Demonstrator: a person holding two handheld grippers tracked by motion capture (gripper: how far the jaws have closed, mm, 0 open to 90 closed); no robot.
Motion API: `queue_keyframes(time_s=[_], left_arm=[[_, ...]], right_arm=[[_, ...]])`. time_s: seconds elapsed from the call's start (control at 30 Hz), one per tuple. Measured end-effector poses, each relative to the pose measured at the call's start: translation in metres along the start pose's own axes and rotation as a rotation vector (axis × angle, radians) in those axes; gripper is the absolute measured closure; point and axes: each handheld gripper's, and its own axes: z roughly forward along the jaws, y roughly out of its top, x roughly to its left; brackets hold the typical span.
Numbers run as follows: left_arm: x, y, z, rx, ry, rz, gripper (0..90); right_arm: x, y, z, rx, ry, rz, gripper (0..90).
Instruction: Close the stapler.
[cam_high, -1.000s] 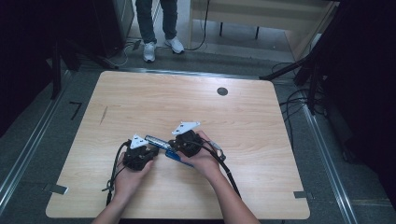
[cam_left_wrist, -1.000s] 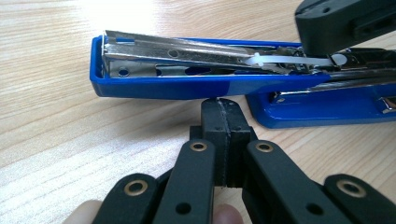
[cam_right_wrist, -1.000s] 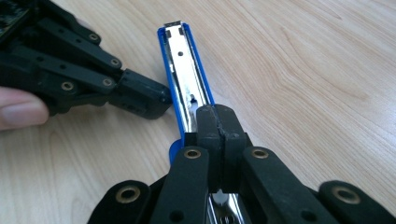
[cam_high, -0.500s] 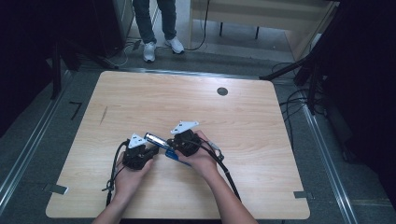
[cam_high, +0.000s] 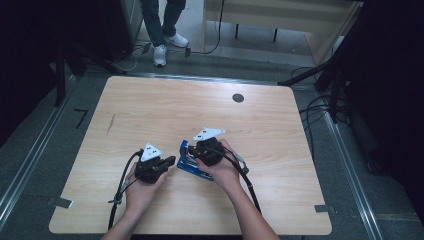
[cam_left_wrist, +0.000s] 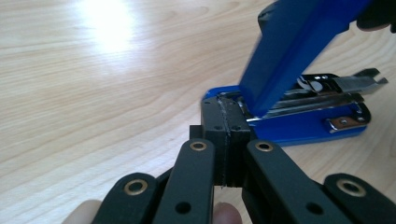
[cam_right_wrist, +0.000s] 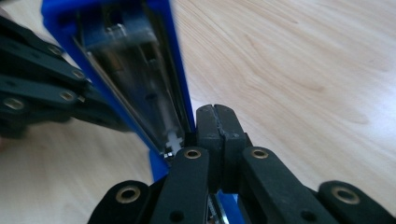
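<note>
Compared with a second ago: blue stapler (cam_high: 190, 162) now shows more plainly between the two grippers, its top arm raised off the base; earlier it was mostly hidden under the right hand. Hands have barely shifted.

Stapler lies on the bench (cam_high: 165, 107), toward the near middle. Long axis runs roughly across the bench, slightly slanted; one end toward the left hand-held gripper (cam_high: 167, 161), the other under the right hand (cam_high: 222, 167). In the left gripper view the blue top arm (cam_left_wrist: 299, 42) stands tilted up, metal staple channel (cam_left_wrist: 322, 91) exposed on the base.

Left hand-held gripper: jaws fully closed, pads together, nothing between them; tips touch the stapler's near end.

Right hand-held gripper (cam_right_wrist: 214, 119): jaws also closed pad to pad, empty; tips rest against the edge of the lifted arm (cam_right_wrist: 135, 60).
</note>
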Motion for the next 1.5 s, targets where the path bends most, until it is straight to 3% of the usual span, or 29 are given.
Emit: queue_keyframes(time_s=[0.27, 0.57, 0.67, 0.93, 1.5], left_arm=[[-0.011, -0.004, 0.006, 0.010, -0.026, 0.027, 90.0], [-0.023, -0.011, 0.013, 0.011, -0.043, 0.040, 90.0], [-0.022, -0.010, 0.012, 0.005, -0.059, 0.025, 90.0], [-0.028, -0.011, 0.015, -0.002, -0.065, 0.055, 90.0], [-0.030, -0.011, 0.016, -0.009, -0.079, 0.069, 90.0]], right_arm=[[0.002, -0.001, -0.007, -0.018, -0.003, 0.028, 90.0], [0.006, -0.003, -0.017, -0.032, 0.007, 0.017, 90.0], [0.007, -0.003, -0.020, -0.036, 0.007, 0.015, 90.0], [0.010, -0.003, -0.028, -0.049, 0.021, 0.000, 90.0], [0.012, -0.001, -0.040, -0.079, 0.024, -0.015, 90.0]])
